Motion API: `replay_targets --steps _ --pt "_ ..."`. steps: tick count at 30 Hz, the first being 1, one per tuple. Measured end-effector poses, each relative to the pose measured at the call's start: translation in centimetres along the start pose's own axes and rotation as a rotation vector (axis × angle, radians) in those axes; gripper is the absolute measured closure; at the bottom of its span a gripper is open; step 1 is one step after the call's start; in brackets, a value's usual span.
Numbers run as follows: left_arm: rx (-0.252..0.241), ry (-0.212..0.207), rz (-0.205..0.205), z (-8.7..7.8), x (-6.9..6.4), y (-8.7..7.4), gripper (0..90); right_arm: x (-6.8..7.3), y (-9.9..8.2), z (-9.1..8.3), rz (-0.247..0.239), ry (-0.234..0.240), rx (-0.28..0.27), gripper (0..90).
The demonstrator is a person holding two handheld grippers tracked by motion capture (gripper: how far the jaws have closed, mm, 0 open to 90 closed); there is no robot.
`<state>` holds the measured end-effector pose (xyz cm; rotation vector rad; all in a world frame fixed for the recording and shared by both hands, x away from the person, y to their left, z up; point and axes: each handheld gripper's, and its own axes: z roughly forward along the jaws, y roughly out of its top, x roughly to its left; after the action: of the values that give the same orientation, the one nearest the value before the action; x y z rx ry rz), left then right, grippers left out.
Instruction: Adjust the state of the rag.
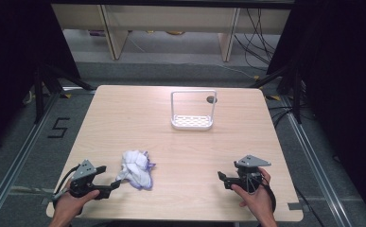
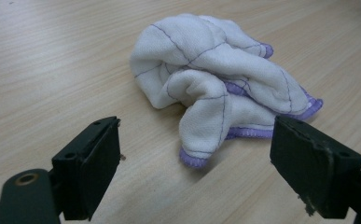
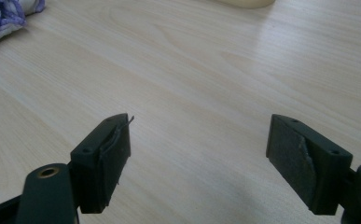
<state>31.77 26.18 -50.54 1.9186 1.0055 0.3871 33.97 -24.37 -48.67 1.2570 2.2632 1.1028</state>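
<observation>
A: White, purple-edged cloth [image 2: 215, 88] lies crumpled near the table's [image 1: 138, 113] front edge, toward its left corner. Your left gripper [image 1: 108, 178] points at it, jaws wide apart, nothing between them.

B: And the right gripper [image 1: 222, 178]?

A: Jaws wide apart over bare wood near the front right corner. Its own view cuts the cloth off at the top left. The high view adds a white rack [image 1: 193, 122] toward the far edge.

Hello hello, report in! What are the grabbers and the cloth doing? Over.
Left gripper open, aimed at crumpled white cloth, not touching. Right gripper open, nothing between its fingers. Cloth lies loose on table. White rack far off, nothing in the way.
</observation>
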Motion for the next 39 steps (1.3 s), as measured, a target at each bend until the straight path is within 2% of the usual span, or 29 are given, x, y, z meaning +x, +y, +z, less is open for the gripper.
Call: replay_targets --steps 1,2,3,5,7,8,11,12,16,21,22,26,29,35,38,39 --pt "-0.003 0.002 -0.002 0.0 0.0 0.0 15.8 0.0 0.0 0.1 -0.018 0.001 -0.013 22.4" --pt "0.002 0.006 0.008 -0.1 0.1 0.0 15.8 0.2 0.0 0.0 0.004 -0.010 0.001 22.4" --pt "0.000 0.008 0.006 0.0 0.1 0.0 15.8 0.1 0.0 0.0 -0.012 -0.019 0.001 22.4" --pt "0.006 0.009 0.010 0.2 0.1 -0.1 15.3 0.1 0.0 0.2 -0.016 0.013 0.011 22.5" --pt "0.016 0.001 0.018 0.4 0.1 -0.1 15.1 0.2 -0.1 0.3 -0.012 0.000 0.019 22.5" --pt "0.011 0.001 0.017 0.5 0.1 0.0 15.0 0.2 -0.1 0.3 -0.008 -0.027 0.017 22.5" --pt "-0.002 -0.002 0.002 0.6 0.1 0.2 15.0 0.2 -0.1 0.3 -0.002 -0.032 0.013 22.5" --pt "-0.013 0.004 -0.006 0.6 0.0 0.3 15.0 0.1 -0.2 0.4 -0.015 -0.033 0.000 22.4" --pt "-0.020 0.000 -0.020 1.0 0.1 0.5 14.9 0.2 -0.1 0.3 -0.016 -0.031 0.009 22.5" --pt "-0.031 0.012 -0.023 1.6 0.7 1.7 15.0 0.2 -0.1 0.3 -0.019 -0.035 0.007 22.6" --pt "-0.043 0.024 -0.035 1.7 0.8 2.1 15.0 0.1 0.0 0.3 -0.018 -0.034 0.001 22.9" --pt "-0.046 -0.002 -0.056 2.5 1.9 3.6 15.0 0.2 0.0 0.3 -0.020 -0.030 0.001 23.0" --pt "-0.064 0.008 -0.053 2.5 2.2 4.1 14.9 0.2 0.0 0.4 -0.022 -0.001 0.005 23.0" --pt "-0.022 -0.008 -0.050 4.2 2.2 4.7 14.9 0.3 0.0 0.6 -0.026 0.004 0.008 23.2" --pt "-0.019 -0.012 -0.040 5.0 1.8 4.9 14.9 0.3 0.0 0.6 -0.033 0.004 0.008 23.2" --pt "-0.008 -0.024 -0.022 5.5 1.5 5.1 16.7 0.4 0.0 0.6 -0.023 0.003 0.013 23.3"
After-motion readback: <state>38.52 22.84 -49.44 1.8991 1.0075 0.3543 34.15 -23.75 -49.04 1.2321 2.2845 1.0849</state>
